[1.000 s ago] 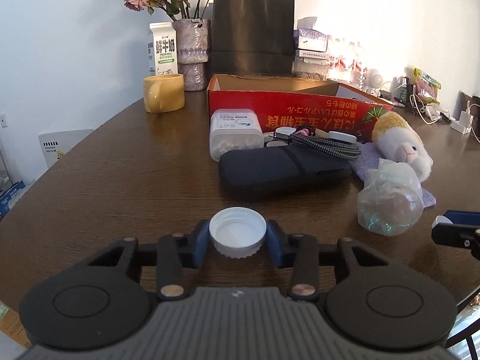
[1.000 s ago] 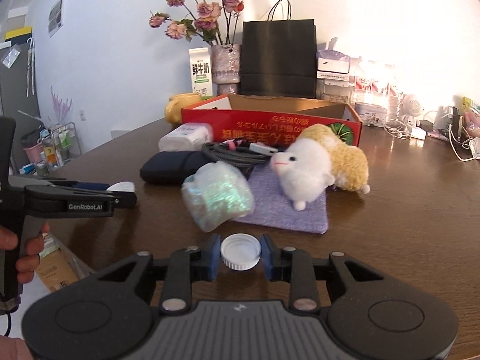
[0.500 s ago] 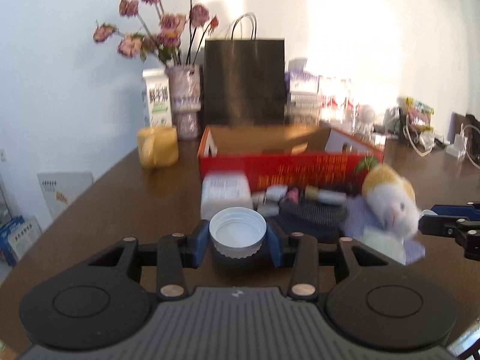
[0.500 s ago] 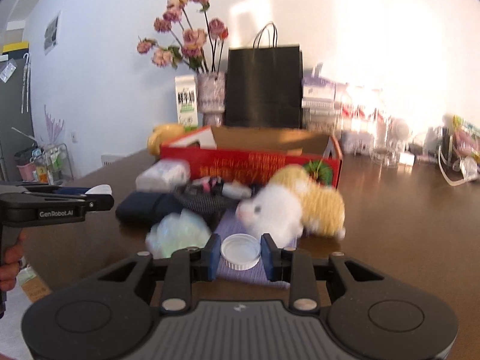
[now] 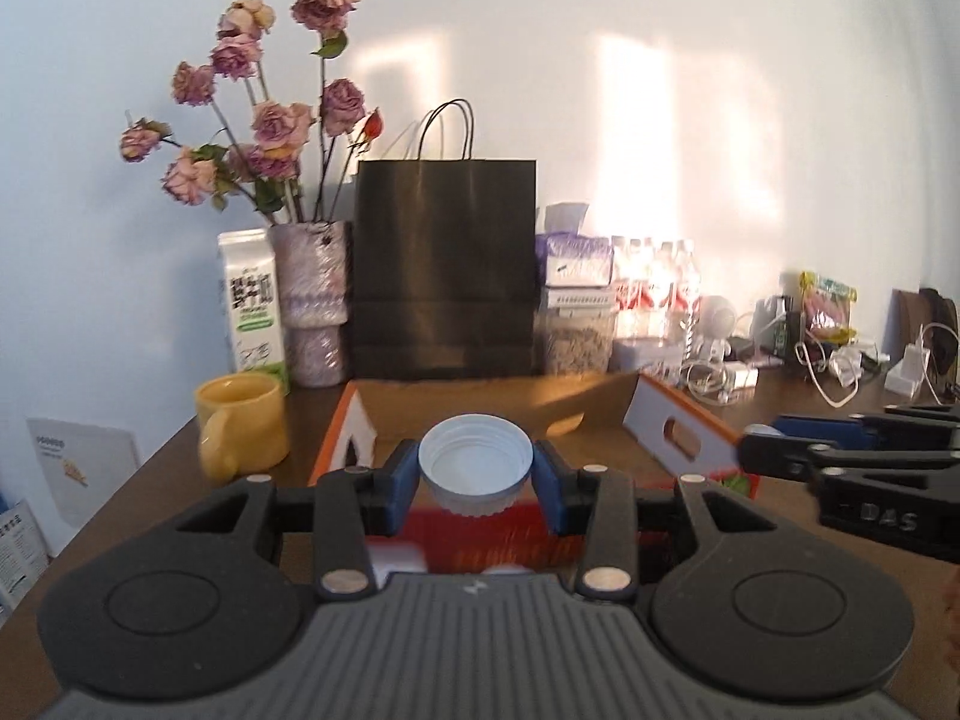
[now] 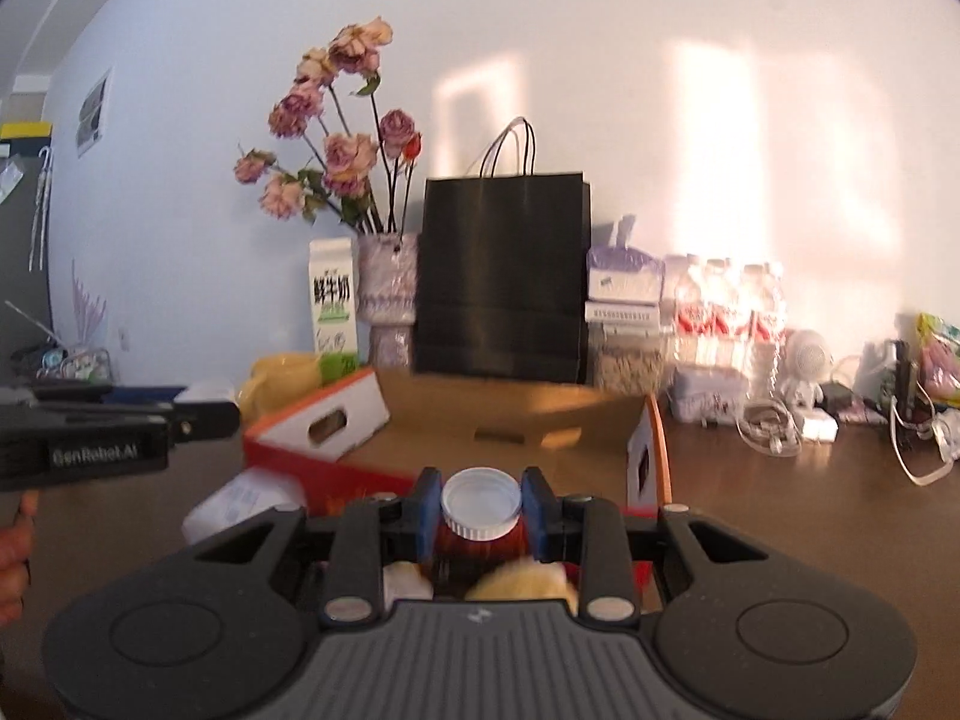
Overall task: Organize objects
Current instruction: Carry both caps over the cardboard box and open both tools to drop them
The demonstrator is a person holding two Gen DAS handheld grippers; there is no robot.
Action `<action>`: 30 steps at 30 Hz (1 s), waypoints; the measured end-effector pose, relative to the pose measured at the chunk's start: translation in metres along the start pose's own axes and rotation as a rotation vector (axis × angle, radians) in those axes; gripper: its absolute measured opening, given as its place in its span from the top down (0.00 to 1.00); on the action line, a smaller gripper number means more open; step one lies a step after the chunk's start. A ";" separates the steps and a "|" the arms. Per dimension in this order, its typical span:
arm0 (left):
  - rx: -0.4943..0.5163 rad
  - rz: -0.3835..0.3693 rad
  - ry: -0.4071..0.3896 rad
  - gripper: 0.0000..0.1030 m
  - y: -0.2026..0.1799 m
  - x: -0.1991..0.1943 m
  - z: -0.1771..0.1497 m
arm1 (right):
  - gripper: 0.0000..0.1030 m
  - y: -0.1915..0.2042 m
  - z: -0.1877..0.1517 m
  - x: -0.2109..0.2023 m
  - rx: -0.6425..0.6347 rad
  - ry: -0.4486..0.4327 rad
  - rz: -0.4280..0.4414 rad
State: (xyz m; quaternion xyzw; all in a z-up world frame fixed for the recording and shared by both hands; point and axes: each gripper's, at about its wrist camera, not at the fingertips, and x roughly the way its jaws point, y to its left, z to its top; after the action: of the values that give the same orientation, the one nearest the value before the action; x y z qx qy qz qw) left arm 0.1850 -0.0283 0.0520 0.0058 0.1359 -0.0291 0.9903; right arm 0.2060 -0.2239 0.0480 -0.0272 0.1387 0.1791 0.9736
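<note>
Left tongs [image 5: 475, 483] clamped on a wide white plastic cap [image 5: 475, 468], open side up, threaded inside, ribbed outside. Right tongs [image 6: 480, 513] clamped on a smaller white ribbed cap [image 6: 481, 501], smooth top up. Both caps over the near edge of a shallow red cardboard box [image 5: 600, 420] with a plain brown inside. At 12 o'clock, a matte black paper bag [image 5: 444, 267]; at 10 o'clock, a glossy yellow mug [image 5: 243, 426] on the dark wooden table [image 5: 156, 480].

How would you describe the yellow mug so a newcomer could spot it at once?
Find the tall black paper bag against the wall, then the open red cardboard box before it. Left of that box, in the left wrist view, stands the squat yellow ceramic mug, below the white milk carton: the only yellow cup there.
</note>
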 end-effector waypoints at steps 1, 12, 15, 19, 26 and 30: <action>-0.001 -0.004 -0.001 0.60 -0.002 0.007 0.004 | 0.73 -0.001 0.005 0.008 -0.003 -0.004 -0.001; -0.033 0.021 0.058 0.60 0.003 0.101 0.029 | 0.73 -0.024 0.045 0.109 0.024 0.063 0.027; -0.057 0.051 0.081 0.60 0.008 0.124 0.028 | 0.73 -0.029 0.044 0.140 0.037 0.142 0.012; -0.076 0.043 0.151 0.60 0.015 0.145 0.020 | 0.73 -0.035 0.032 0.164 0.051 0.222 0.006; -0.070 0.031 0.219 0.36 0.016 0.153 0.011 | 0.72 -0.036 0.022 0.172 0.048 0.270 0.000; -0.059 0.101 0.167 0.00 0.014 0.145 0.016 | 0.34 -0.036 0.022 0.168 0.032 0.275 -0.054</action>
State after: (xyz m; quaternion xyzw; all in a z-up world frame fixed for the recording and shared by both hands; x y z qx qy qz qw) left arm 0.3298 -0.0227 0.0281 -0.0139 0.2180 0.0256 0.9755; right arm 0.3755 -0.1983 0.0225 -0.0398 0.2728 0.1454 0.9502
